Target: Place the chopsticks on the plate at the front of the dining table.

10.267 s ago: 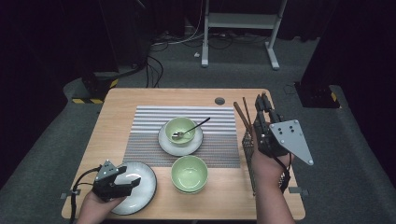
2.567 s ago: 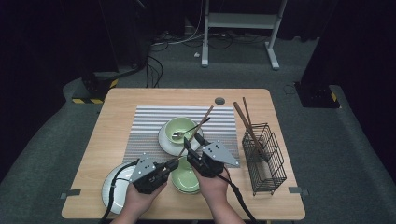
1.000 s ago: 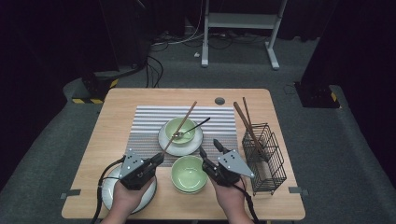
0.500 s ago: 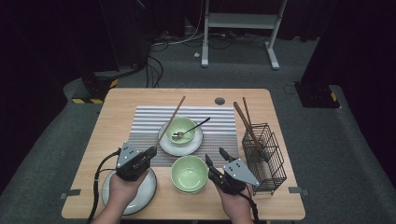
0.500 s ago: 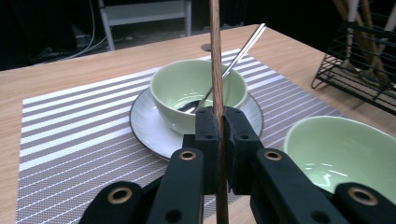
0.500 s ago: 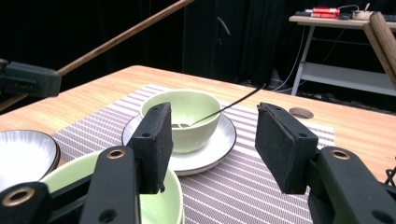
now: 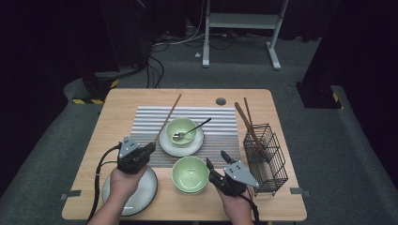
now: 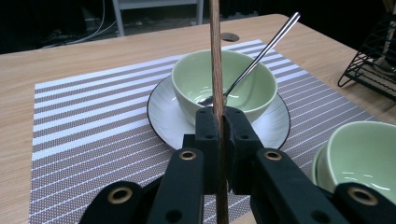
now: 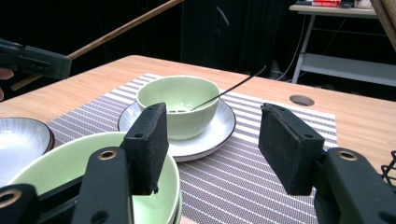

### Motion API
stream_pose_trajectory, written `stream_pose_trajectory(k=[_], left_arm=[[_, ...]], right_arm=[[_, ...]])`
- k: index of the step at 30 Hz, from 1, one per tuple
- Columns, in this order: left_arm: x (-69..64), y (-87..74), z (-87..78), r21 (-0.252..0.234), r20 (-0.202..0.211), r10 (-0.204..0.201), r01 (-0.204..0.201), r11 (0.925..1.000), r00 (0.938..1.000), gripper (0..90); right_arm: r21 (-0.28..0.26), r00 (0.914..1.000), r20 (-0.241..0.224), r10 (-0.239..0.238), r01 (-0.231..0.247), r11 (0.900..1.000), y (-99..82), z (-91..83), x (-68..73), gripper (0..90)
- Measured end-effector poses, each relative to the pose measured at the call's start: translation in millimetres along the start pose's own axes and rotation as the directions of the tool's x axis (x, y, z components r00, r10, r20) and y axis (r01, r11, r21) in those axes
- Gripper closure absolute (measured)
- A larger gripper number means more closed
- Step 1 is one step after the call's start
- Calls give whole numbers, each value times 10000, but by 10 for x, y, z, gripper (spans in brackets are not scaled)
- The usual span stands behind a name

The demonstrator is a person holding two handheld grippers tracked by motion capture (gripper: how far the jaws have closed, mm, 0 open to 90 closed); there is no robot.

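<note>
My left gripper [image 7: 149, 149] [image 8: 222, 122] is shut on a long wooden chopstick [image 7: 168, 117] [image 8: 215, 56], which slants up and away over the striped placemat [image 7: 220, 123]. Beyond it a green bowl [image 7: 180, 130] [image 8: 219, 84] with a metal spoon [image 7: 193, 128] stands on a white saucer [image 7: 182, 146]. My right gripper [image 7: 217, 159] [image 9: 215, 135] is open just right of a nearer green bowl [image 7: 190, 173] [image 9: 70, 163]. Its jaws have just been opening, and nothing is between them.
A white plate [image 7: 141, 192] lies under my left hand at the front left. A black wire basket [image 7: 265, 157] holding more chopsticks [image 7: 248, 124] stands at the right. A round hole [image 7: 220, 101] marks the table's far side.
My left gripper has carried the chopstick leftward, away from the bowls. My right gripper has drawn back toward the front edge, and its jaws stand wider.
</note>
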State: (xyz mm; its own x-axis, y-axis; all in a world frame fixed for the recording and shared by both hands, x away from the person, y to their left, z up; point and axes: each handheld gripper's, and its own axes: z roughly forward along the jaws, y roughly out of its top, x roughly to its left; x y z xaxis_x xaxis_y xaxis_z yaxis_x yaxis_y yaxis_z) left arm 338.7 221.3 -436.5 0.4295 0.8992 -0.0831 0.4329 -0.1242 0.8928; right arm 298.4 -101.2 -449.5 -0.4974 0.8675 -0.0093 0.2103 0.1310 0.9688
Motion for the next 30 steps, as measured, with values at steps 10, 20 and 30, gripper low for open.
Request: stream_pose_trajectory(k=[10, 20, 30], left_arm=[[100, 58, 108, 378, -241, -7, 16, 9993, 9997, 850], [169, 39, 252, 800, -460, -139, 176, 9966, 9988, 850], [200, -23, 433, 1542, -648, -153, 251, 9877, 9978, 849]], right_arm=[[130, 9999, -62, 144, -143, 9998, -26, 34, 15, 408], [71, 9996, -239, 157, -155, 9999, -19, 19, 29, 406], [103, 9994, -282, 189, -186, 9998, -23, 16, 29, 407]])
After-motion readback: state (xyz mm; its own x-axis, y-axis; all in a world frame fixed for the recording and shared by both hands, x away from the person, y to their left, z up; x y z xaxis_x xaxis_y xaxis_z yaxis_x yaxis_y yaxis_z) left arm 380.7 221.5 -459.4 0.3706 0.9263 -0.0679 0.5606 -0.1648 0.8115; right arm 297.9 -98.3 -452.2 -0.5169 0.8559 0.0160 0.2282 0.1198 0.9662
